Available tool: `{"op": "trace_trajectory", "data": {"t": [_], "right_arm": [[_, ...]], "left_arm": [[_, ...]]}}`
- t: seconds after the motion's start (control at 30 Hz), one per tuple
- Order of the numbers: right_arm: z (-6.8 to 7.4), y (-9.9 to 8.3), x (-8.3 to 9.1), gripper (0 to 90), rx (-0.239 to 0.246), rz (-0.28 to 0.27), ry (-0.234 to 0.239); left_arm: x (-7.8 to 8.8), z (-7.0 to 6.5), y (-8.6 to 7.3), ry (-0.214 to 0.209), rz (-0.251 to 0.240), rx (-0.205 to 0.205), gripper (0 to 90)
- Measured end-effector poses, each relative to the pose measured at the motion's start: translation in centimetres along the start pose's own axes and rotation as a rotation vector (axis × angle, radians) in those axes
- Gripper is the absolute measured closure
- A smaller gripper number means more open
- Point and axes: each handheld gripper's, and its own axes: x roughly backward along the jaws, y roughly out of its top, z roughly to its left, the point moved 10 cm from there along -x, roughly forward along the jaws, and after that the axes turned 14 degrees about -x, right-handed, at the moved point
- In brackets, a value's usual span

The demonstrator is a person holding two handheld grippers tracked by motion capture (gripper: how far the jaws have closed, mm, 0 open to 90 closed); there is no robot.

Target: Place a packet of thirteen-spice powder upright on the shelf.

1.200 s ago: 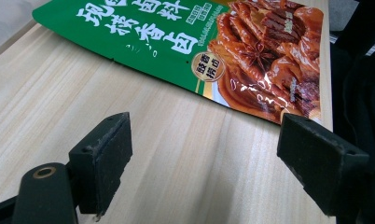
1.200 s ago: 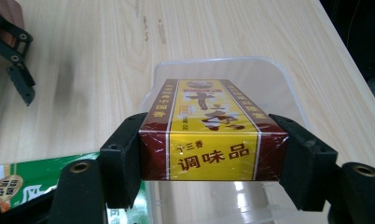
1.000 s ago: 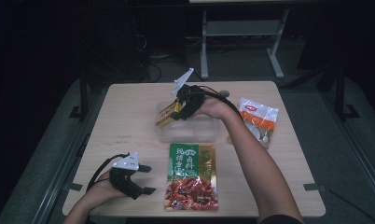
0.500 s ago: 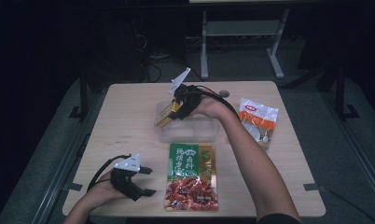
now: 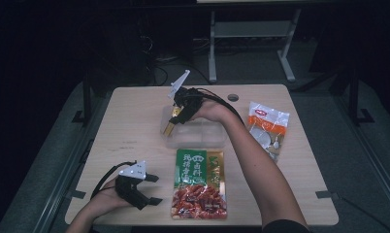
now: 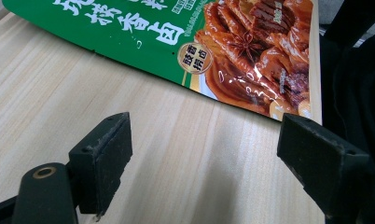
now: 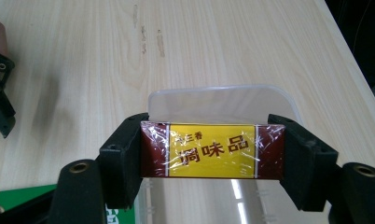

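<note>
A small yellow and dark-red packet (image 7: 212,150) wrapped in clear film sits between the jaws of my right gripper (image 7: 212,154), which is shut on it. In the high view that gripper (image 5: 179,115) hangs over the left end of a clear plastic container (image 5: 203,138) at the table's middle, with the yellow packet (image 5: 170,125) tilted down toward it. My left gripper (image 5: 154,189) rests open near the front left edge, beside a green and red food pouch (image 5: 200,189). In the left gripper view the jaws of my left gripper (image 6: 213,158) stand wide apart over bare wood, the pouch (image 6: 209,46) just beyond.
A clear bag with white and orange contents (image 5: 268,127) lies at the right of the wooden table (image 5: 130,121). A small round hole (image 5: 233,97) sits near the far edge. The container's rim (image 7: 223,100) shows just past the packet.
The right gripper has shifted slightly with the packet over the container. The left gripper has stayed where it was.
</note>
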Motion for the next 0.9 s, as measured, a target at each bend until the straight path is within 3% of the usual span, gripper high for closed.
{"op": "trace_trajectory", "data": {"t": [0.37, 0.9], "right_arm": [[0.2, 1.0, -0.9, 31.5, -0.011, -0.012, 0.010], [0.4, 1.1, -3.7, 31.5, 0.001, 0.032, 0.007]], "left_arm": [[-0.2, -0.2, 0.1, -0.009, -0.003, 0.000, 17.6], [-0.2, -0.3, 0.1, -0.014, 0.005, -0.009, 17.6]]}}
